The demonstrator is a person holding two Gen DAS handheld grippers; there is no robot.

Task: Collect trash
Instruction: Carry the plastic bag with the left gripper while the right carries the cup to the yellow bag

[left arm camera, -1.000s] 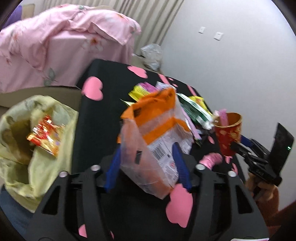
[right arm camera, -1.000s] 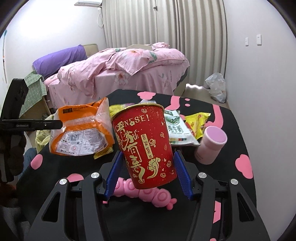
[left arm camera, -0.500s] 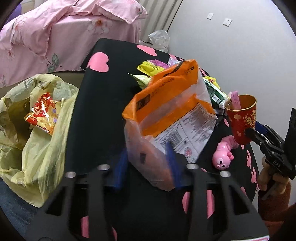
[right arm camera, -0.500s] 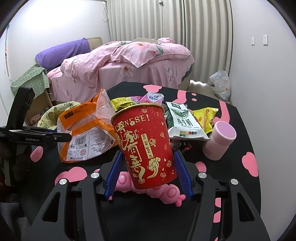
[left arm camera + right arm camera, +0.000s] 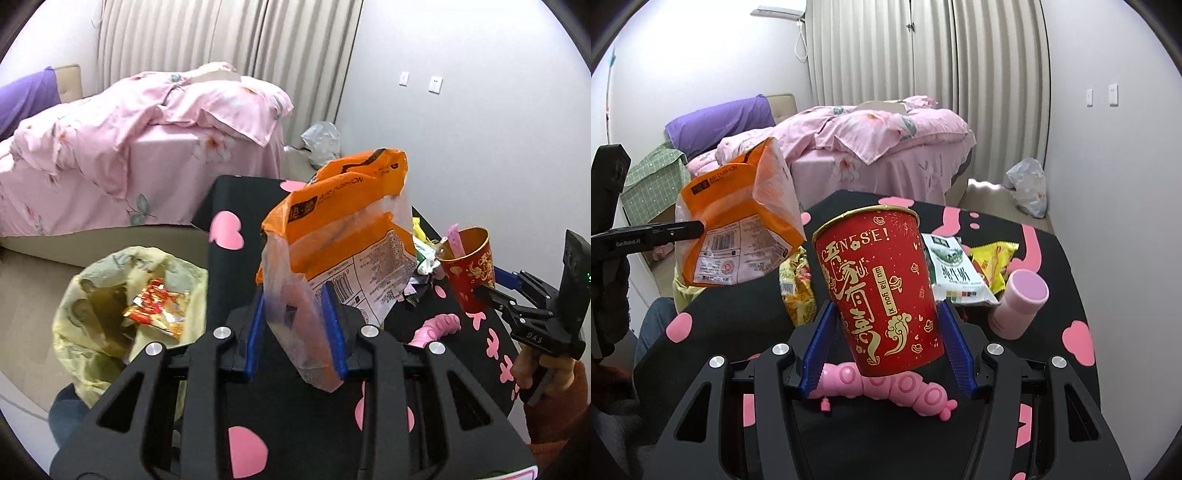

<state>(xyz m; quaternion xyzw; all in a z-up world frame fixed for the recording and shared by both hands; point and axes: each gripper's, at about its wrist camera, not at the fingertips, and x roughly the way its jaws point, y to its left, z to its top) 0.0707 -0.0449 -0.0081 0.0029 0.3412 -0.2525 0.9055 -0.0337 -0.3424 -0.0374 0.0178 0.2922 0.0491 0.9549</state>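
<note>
At frame centre the left gripper (image 5: 297, 338) has just been closing its jaws, pinching the orange bag (image 5: 347, 236) above the black bench (image 5: 236, 206). At lower left, the yellow-green trash bag (image 5: 92, 325) holds what looks like a red wrapper (image 5: 157, 312).

1. The snack bag (image 5: 347, 236) hung between the left gripper's (image 5: 297, 332) fingers, above the table (image 5: 236, 284);
2. The lined bin (image 5: 92, 325) stood left of the table, a wrapper (image 5: 159, 312) inside;
3. The cup (image 5: 882, 291) sat within the right gripper (image 5: 886, 347), over the toy caterpillar (image 5: 886, 387);
4. A bottle (image 5: 1019, 302) lay right of the cup; the bed (image 5: 886, 147) stood behind.
</note>
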